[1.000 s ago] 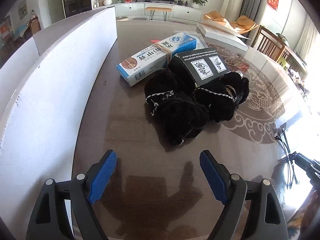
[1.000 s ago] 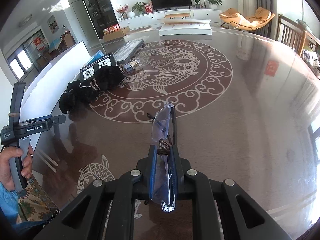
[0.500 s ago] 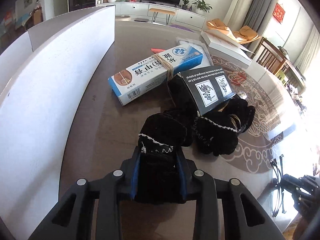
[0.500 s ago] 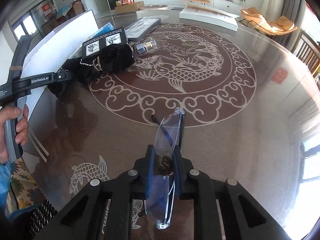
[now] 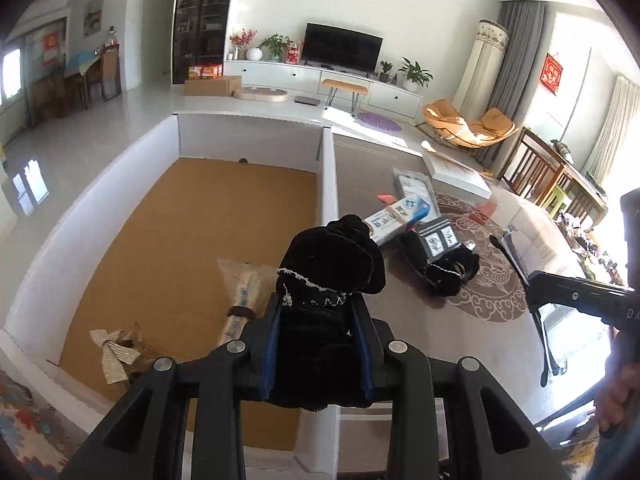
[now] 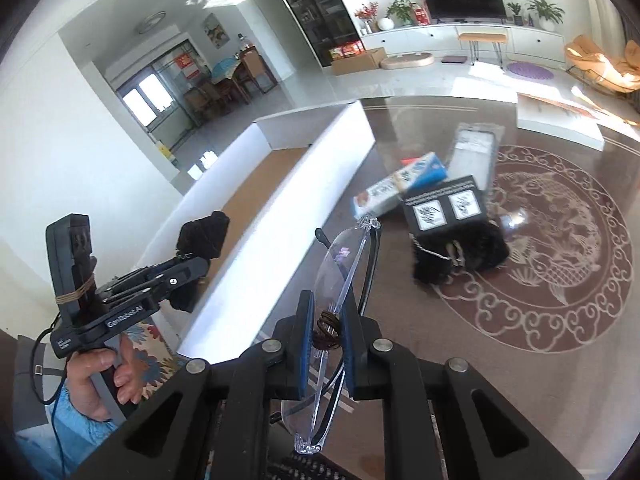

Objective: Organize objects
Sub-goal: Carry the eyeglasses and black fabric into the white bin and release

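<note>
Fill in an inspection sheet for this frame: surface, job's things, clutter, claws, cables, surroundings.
Surface: dark glossy table with a pale dragon medallion.
Job's things: black velvet pouch in the left claw; glasses in the right claw; white storage box with a cardboard floor.
Clutter: toothpaste carton, black printed box, second black pouch, clear packet, all on the table; paper-wrapped items in the box.
Claws: both shut on their loads.
Cables: blue lead by the hand.
Surroundings: living room, television, plants, orange chair.

Sunlit living room, white walls, television [image 5: 340,46] on white cabinet [image 5: 320,78], orange lounge chair [image 5: 468,124]
</note>
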